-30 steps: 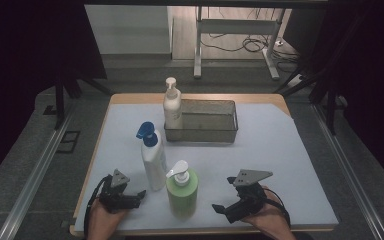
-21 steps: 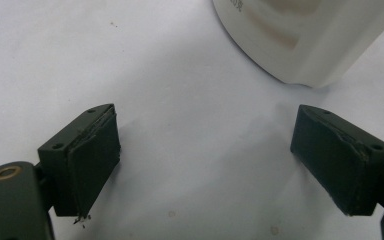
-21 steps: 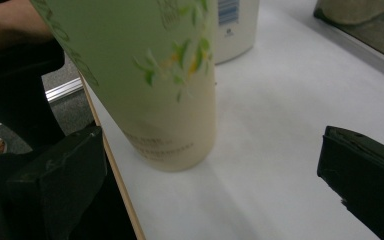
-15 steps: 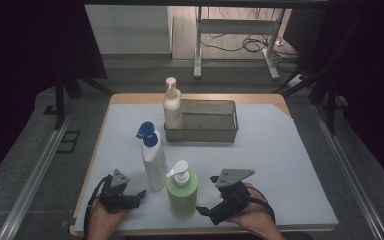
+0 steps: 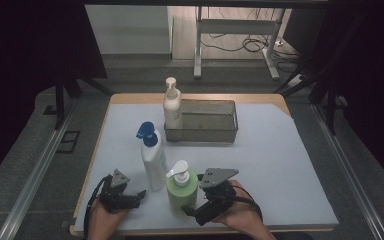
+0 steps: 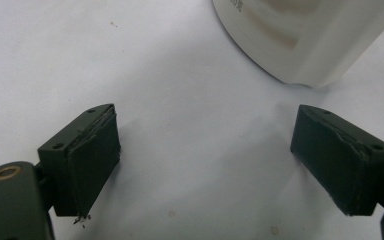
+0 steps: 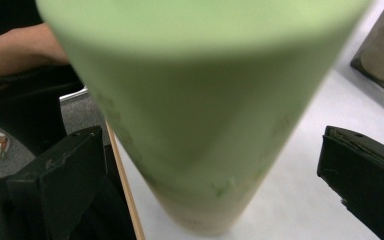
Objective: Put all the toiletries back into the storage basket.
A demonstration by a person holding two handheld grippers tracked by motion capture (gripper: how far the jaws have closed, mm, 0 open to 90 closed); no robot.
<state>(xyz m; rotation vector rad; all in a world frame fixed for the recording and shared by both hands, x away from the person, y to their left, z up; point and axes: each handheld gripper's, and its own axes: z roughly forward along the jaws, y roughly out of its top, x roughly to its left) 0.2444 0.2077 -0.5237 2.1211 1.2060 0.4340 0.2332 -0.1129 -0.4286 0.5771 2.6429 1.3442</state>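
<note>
The green bottle stood upright between the wide-open jaws of the right tongs, not yet clamped. The left tongs, also wide and empty, lay farther off, beside the white bottle.

The pale table carries a green bottle, two white bottles and a mesh basket.

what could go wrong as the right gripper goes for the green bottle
The right gripper is open, low around the green bottle; a grip that low may tip the tall bottle. The white bottle stands close beside it and could get knocked. The green bottle also sits near the table edge.
</note>
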